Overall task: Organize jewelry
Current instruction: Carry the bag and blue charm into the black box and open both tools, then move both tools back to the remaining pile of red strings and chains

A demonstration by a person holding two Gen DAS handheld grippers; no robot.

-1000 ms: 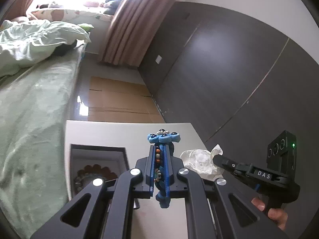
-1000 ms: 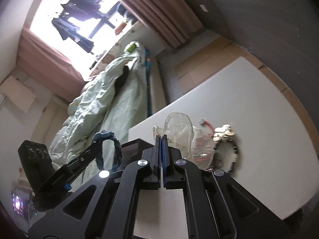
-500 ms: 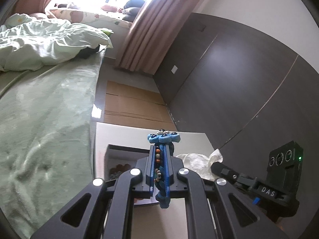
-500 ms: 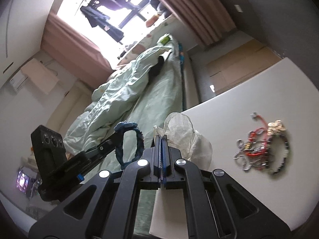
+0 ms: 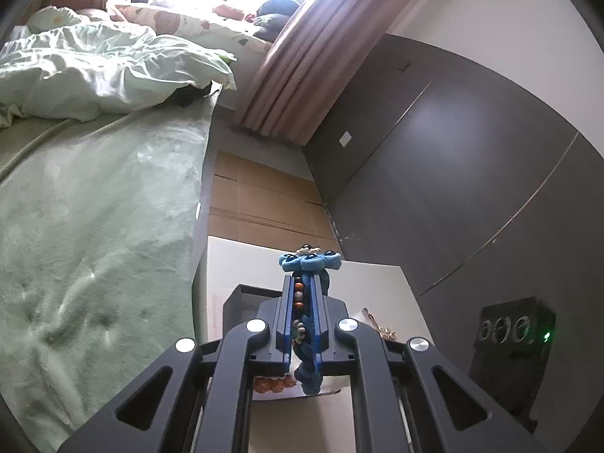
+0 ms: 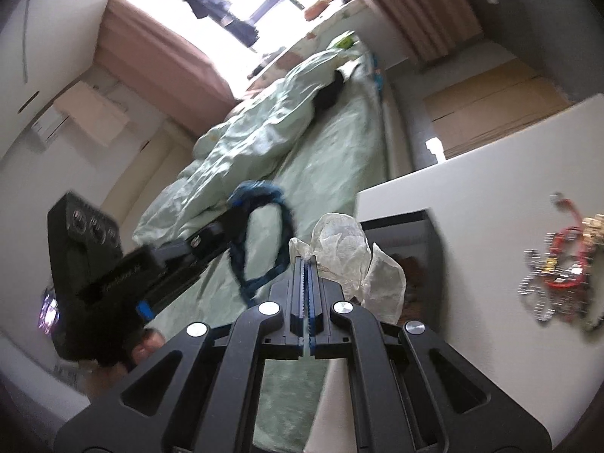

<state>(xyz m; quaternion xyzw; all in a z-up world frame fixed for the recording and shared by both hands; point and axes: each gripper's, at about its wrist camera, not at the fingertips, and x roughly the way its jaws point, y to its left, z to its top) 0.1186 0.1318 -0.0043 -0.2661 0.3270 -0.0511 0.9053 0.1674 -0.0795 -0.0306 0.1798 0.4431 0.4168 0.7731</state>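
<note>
While right tongs (image 6: pixel 306 264) open on clear bag (image 6: pixel 353 260), left tongs (image 5: pixel 305 283) tight on blue bracelet (image 5: pixel 308 262).

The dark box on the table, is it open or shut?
Open. The dark box has no lid on, and the right wrist view looks past its rim to brownish beads inside, behind the crinkly clear bag.

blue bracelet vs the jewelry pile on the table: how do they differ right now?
1. The blue bracelet is lifted, clamped in the left gripper; the jewelry pile lies loose on the white table.
2. The blue bracelet is one thick braided loop; the jewelry pile is several thin pieces tangled together.
3. The blue bracelet is blue with small beads; the jewelry pile mixes red, silver and gold.

Shared: neither is in the dark box yet.
</note>
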